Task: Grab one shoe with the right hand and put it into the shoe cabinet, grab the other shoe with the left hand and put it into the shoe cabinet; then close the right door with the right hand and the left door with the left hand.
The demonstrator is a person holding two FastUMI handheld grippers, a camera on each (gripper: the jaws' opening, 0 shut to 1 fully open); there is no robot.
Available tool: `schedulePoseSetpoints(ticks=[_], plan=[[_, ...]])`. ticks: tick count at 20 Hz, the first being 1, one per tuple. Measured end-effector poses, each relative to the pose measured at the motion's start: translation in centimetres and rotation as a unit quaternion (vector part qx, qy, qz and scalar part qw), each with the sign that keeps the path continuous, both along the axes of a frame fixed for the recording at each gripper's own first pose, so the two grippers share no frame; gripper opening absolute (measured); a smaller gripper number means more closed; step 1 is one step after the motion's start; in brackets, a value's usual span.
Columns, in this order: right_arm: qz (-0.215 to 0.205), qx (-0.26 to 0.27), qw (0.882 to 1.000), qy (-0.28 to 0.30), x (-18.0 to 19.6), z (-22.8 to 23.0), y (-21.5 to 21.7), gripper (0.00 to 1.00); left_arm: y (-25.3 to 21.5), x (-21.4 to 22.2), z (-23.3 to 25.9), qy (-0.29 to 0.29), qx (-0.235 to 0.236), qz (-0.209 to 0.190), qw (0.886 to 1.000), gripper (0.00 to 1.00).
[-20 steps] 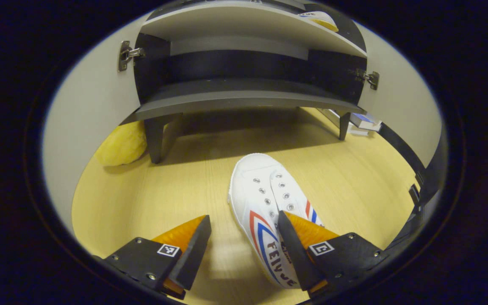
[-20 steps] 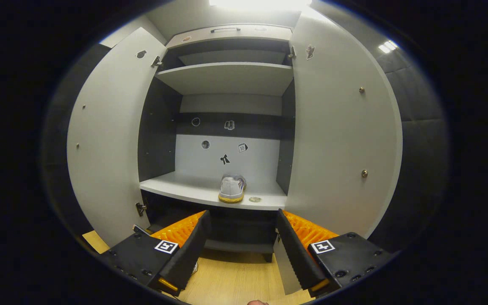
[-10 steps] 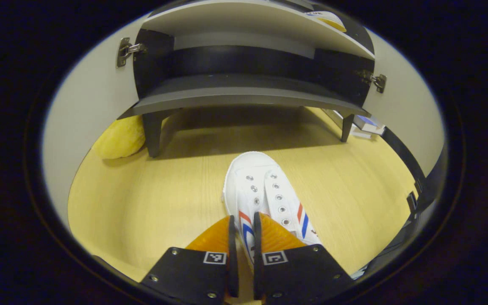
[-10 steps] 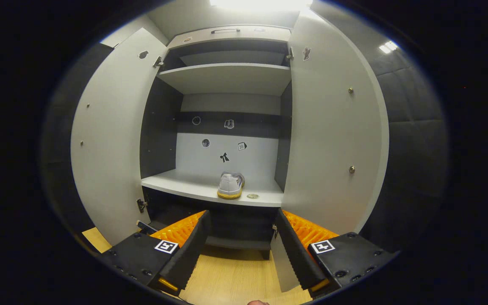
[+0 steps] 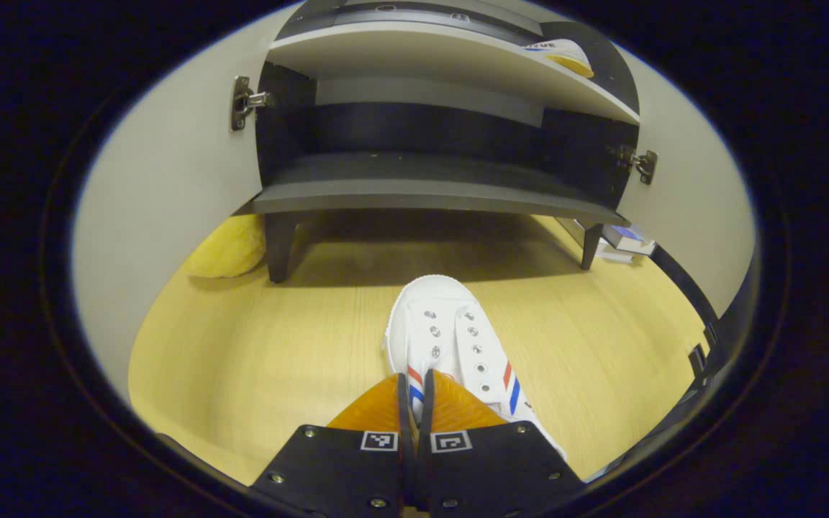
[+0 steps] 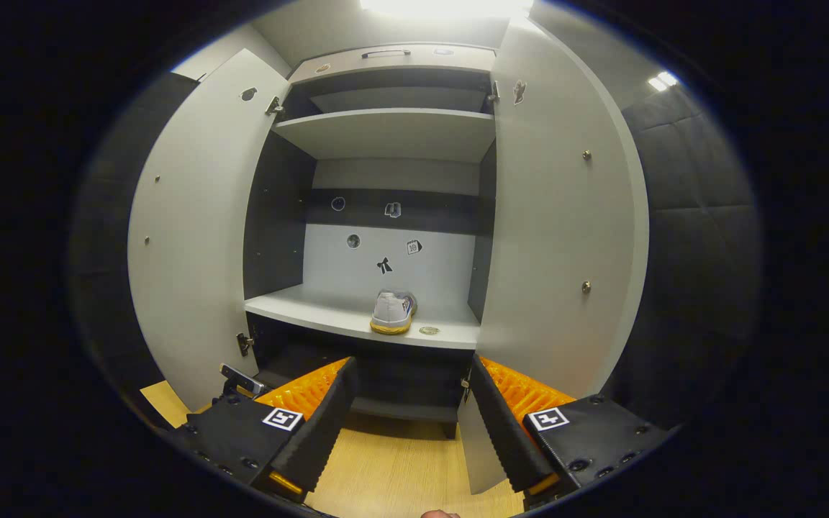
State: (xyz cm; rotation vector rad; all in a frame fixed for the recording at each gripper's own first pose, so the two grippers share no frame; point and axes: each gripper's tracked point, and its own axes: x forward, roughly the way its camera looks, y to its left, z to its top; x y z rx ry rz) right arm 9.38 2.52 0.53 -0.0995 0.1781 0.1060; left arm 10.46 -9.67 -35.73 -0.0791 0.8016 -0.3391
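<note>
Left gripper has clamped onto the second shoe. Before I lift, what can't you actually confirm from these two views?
- Left gripper view: the shoe heel and the pinched spot on its collar, covered by the left gripper.
- Left gripper view: whether the sole is off the floor.
- Left gripper view: the shelved shoe, cut off by the shelf edge.
- Right gripper view: stickers on the cabinet back panel, too small to make out.

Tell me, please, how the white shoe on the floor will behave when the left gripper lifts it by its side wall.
The white shoe looks like soft canvas, so its wall probably folds. The left gripper pinches near the heel, so the toe may droop. It seems light.
</note>
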Motion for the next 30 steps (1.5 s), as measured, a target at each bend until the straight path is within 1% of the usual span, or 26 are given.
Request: schedulePoseSetpoints(ticks=[3, 7, 11, 13, 14, 15, 16, 21, 25, 30], plan=[[0.009, -0.002, 1.0, -0.002, -0.1, 0.2, 0.2, 0.98, 0.6, 0.5, 2.6, -0.024, -0.008, 0.005, 1.0, 0.02], [0.024, -0.003, 1.0, -0.007, -0.2, 0.5, 0.6, 0.97, 1.2, 1.6, 7.6, -0.066, -0.02, 0.012, 0.998, 0.02], [0.034, 0.003, 0.999, -0.012, -0.2, 0.8, 0.7, 0.97, 3.9, 1.9, 15.4, -0.114, -0.041, 0.022, 0.992, 0.01], [0.037, 0.004, 0.999, -0.015, -0.5, 1.0, 0.5, 0.98, 5.3, 1.4, 18.6, -0.14, -0.05, 0.026, 0.989, 0.01], [0.038, 0.005, 0.999, -0.016, -0.5, 1.1, 0.4, 0.98, 5.7, 0.4, 19.3, -0.151, -0.056, 0.028, 0.987, 0.01], [0.038, 0.007, 0.999, -0.018, -0.6, 1.1, 0.3, 0.97, 6.2, -0.5, 19.8, -0.163, -0.06, 0.03, 0.984, 0.02], [0.038, 0.01, 0.999, -0.02, -0.6, 1.3, 0.1, 0.96, 6.0, -1.1, 18.7, -0.175, -0.063, 0.032, 0.982, 0.01], [0.032, 0.018, 0.999, -0.024, -1.0, 1.4, -1.0, 0.98, 6.6, -4.2, 18.0, -0.238, -0.078, 0.037, 0.967, 0.02], [0.03, 0.025, 0.999, -0.03, -1.6, 1.5, -1.2, 0.98, 7.1, -6.1, 18.1, -0.271, -0.09, 0.048, 0.957, 0.01], [0.023, 0.026, 0.999, -0.025, -2.1, 1.0, -1.5, 0.98, 7.1, -7.9, 18.2, -0.309, -0.088, 0.056, 0.945, 0.01]])
